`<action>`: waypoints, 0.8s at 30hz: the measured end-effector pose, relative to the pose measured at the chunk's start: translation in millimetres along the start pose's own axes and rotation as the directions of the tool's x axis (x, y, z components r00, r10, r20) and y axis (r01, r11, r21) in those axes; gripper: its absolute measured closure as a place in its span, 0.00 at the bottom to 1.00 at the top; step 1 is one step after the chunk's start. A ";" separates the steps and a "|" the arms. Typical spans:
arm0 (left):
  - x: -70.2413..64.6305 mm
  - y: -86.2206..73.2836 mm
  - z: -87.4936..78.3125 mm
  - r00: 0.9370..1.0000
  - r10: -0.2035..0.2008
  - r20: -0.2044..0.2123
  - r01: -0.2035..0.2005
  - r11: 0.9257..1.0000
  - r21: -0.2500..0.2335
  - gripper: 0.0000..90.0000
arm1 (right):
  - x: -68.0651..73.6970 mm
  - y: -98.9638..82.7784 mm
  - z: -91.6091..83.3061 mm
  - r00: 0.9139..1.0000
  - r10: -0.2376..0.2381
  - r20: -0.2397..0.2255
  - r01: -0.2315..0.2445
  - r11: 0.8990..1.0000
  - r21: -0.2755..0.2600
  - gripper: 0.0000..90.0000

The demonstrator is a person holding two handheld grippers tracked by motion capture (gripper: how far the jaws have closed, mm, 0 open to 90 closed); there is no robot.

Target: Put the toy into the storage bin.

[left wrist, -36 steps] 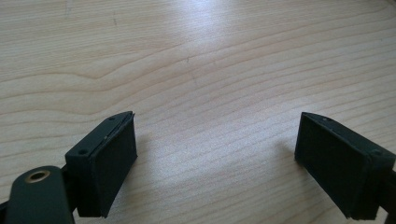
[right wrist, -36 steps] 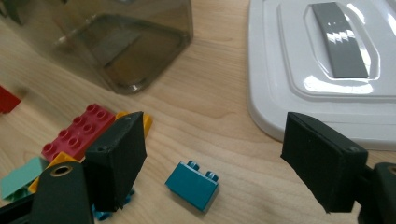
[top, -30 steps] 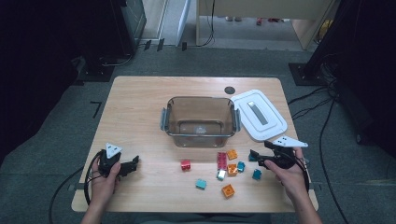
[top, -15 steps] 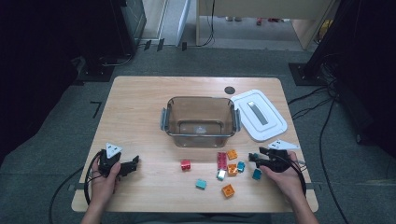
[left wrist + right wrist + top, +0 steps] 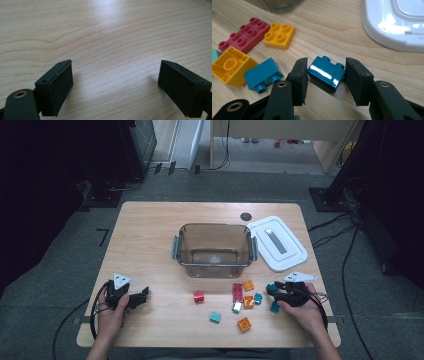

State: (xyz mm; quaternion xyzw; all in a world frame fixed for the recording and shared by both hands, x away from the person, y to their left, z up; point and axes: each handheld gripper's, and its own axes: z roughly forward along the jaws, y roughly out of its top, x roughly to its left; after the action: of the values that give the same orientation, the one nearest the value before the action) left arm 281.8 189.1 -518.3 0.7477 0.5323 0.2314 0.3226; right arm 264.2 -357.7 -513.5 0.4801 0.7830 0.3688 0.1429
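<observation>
Right gripper view has the right gripper [image 5: 325, 75] low over the table [image 5: 332, 32], its jaws just closing in on a dark teal brick [image 5: 325, 73] — pads at either side, grip not yet clearly pressed. That brick lies near the white lid [image 5: 392, 22], beside other bricks. Over on the left, the left gripper [image 5: 115, 82] gapes wide — nothing between its jaws.
</observation>
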 end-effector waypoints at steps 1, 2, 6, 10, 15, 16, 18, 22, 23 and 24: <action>0.0 0.0 0.0 1.000 0.000 0.000 0.000 1.000 0.000 0.14 | 0.0 0.3 -0.6 1.000 -0.001 -0.001 0.001 1.000 -0.006 0.61; 0.0 0.0 0.0 1.000 0.000 0.000 0.000 1.000 0.000 0.14 | 0.3 0.6 -1.1 1.000 0.002 -0.003 -0.002 1.000 -0.008 0.61; 0.0 0.0 0.0 1.000 0.000 0.000 0.000 1.000 0.000 0.14 | 2.2 4.0 -5.0 1.000 0.002 -0.010 -0.002 0.999 -0.033 0.61; -0.1 0.2 0.2 1.000 -0.001 0.000 0.001 1.000 0.000 0.14 | 5.1 12.0 -12.8 1.000 0.011 -0.024 -0.012 0.998 -0.062 0.61; -0.2 0.3 0.4 1.000 -0.002 -0.002 0.002 1.000 0.000 0.14 | 7.8 29.1 -28.0 1.000 0.009 -0.029 -0.012 0.995 -0.104 0.61; -0.3 0.3 0.5 1.000 -0.003 -0.002 0.003 1.000 -0.001 0.14 | 8.3 33.0 -31.4 1.000 0.009 -0.029 -0.012 0.994 -0.111 0.61; -0.3 0.4 0.6 1.000 -0.003 -0.002 0.003 1.000 -0.001 0.14 | 9.5 40.9 -38.0 0.999 0.014 -0.035 -0.018 0.992 -0.125 0.61; -0.3 0.4 0.6 1.000 -0.003 -0.002 0.003 1.000 -0.001 0.14 | 12.7 58.3 -49.8 0.999 0.009 -0.047 -0.016 0.987 -0.158 0.61; -0.3 0.4 0.5 1.000 -0.003 -0.002 0.003 1.000 -0.001 0.14 | 13.4 62.1 -51.8 0.999 0.005 -0.049 -0.013 0.986 -0.164 0.61; -0.3 0.4 0.6 1.000 -0.003 -0.002 0.003 1.000 -0.001 0.14 | 14.9 68.7 -54.6 0.999 -0.002 -0.049 -0.006 0.985 -0.173 0.61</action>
State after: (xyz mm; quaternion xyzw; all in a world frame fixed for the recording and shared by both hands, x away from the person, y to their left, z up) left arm 282.4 188.6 -518.4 0.7464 0.5337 0.2319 0.3228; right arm 269.6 -350.6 -424.9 0.4573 0.7508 0.4474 0.1645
